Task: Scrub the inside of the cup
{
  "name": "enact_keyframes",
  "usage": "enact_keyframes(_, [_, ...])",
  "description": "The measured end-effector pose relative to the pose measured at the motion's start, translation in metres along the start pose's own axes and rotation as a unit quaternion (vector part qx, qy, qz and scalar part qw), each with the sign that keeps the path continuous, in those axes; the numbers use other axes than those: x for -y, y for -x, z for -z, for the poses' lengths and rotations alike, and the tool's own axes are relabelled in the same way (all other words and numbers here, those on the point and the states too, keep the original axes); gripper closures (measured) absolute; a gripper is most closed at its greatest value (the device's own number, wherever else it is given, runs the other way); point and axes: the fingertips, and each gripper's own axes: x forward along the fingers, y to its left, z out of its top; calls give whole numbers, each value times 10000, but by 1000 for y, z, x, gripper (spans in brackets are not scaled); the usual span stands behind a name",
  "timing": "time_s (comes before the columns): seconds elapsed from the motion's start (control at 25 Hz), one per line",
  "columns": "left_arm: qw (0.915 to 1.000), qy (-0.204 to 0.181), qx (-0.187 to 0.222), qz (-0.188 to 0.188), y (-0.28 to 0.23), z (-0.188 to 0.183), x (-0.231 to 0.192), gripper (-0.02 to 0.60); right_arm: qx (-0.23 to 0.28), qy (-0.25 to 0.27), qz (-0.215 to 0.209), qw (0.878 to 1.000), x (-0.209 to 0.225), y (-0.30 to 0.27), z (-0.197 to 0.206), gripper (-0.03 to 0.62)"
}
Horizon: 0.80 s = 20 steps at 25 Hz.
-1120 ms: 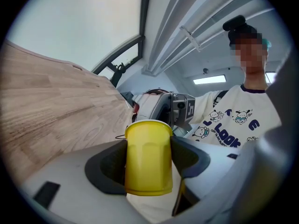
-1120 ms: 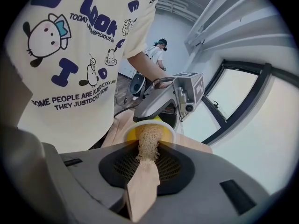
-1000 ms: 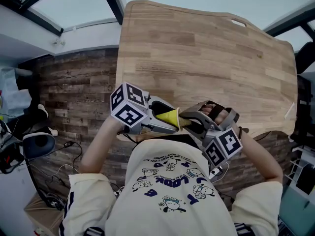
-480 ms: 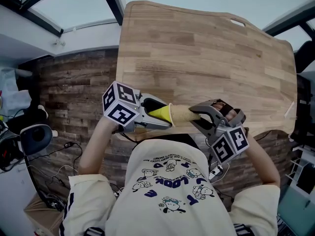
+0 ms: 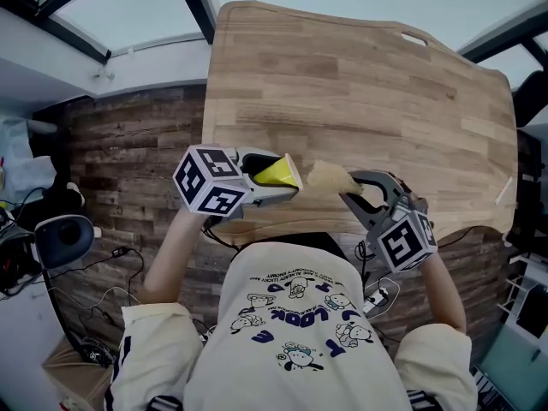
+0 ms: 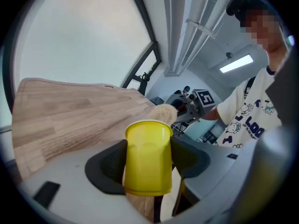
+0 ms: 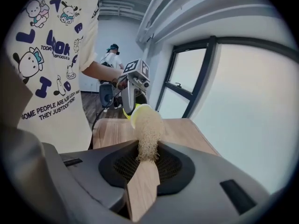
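Yellow and single, the cup point(image 5: 276, 172) lies sideways above the counter point(image 5: 360, 84), and the left gripper point(image 6: 148, 157) view shows its jaws clamped on the cup's sides. Only the right gripper point(image 7: 145, 161) view shows the one loofah brush point(image 7: 147, 130) pinched by its wooden handle point(image 7: 141, 190) between closed jaws. The head view shows the brush tip just outside the cup's mouth.

In the head view the table point(image 5: 368, 92) fills the upper middle and right of the frame, with the floor point(image 5: 128, 152) at its left. Over the table's lower edge, at frame centre, the left gripper point(image 5: 272, 178) has the cup point(image 5: 277, 172) between its jaws, lying sideways with its mouth to the right. Just right of that mouth, outside it, is the loofah scrubber point(image 5: 330, 177), its handle between the jaws of the right gripper point(image 5: 355, 193). The person's torso point(image 5: 291, 341) fills the bottom centre.
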Motion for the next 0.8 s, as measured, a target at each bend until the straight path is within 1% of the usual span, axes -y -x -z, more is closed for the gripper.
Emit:
enact_keyframes(0.08, [9992,-152,35,-376,2,-5,-9,282,166,-288,206,9992,9,2,0,514])
enact_keyframes(0.2, [9949,-482,188,-869,4,-16,-17,282,441,-964,546,9929,23,5,-2,514])
enact_keyframes(0.28, [9908,-710,354,-1098,3,-25,-18,282,605,-1355,751,9861,32,6,-4,514])
enact_keyframes(0.36, [9870,-853,525,-1259,2,-34,-16,282,729,-1597,930,9801,37,6,-5,514])
enact_keyframes(0.52, [9783,-949,767,-1675,3,-48,-20,282,1100,-1887,1281,9674,48,7,-8,514])
enact_keyframes(0.68, [9715,-866,1023,-1954,6,-55,-27,282,1431,-2376,1634,9468,62,6,-12,514])
enact_keyframes(0.8, [9670,-893,1079,-2128,6,-59,-31,282,1605,-2720,1714,9332,68,4,-13,514])
